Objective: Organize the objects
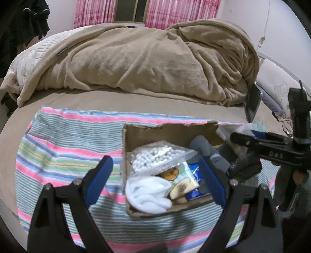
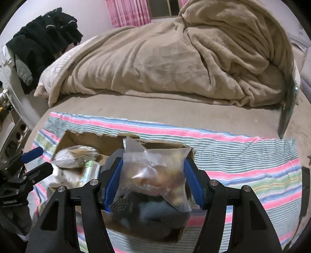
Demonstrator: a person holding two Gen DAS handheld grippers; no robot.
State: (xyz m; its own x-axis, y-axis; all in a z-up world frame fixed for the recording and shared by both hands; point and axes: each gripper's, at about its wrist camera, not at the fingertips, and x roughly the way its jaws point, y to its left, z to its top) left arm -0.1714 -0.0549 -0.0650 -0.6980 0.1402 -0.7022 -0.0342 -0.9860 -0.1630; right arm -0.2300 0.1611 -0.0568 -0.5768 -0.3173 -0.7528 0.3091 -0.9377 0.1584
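Holding clear bag (image 2: 155, 175) between right gripper (image 2: 153, 179) pads above cardboard box (image 1: 132, 140) | left gripper (image 1: 157, 183) spread wide, empty, over box | we'd lower slowly, release into free corner.

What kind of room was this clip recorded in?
Most likely a bedroom: a bed with a rumpled tan blanket, pink curtains at a window, and dark clothes hung beside it.

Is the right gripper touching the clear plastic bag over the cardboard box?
Touching. The right wrist view shows the right gripper with both blue fingers pressed against the clear plastic bag.
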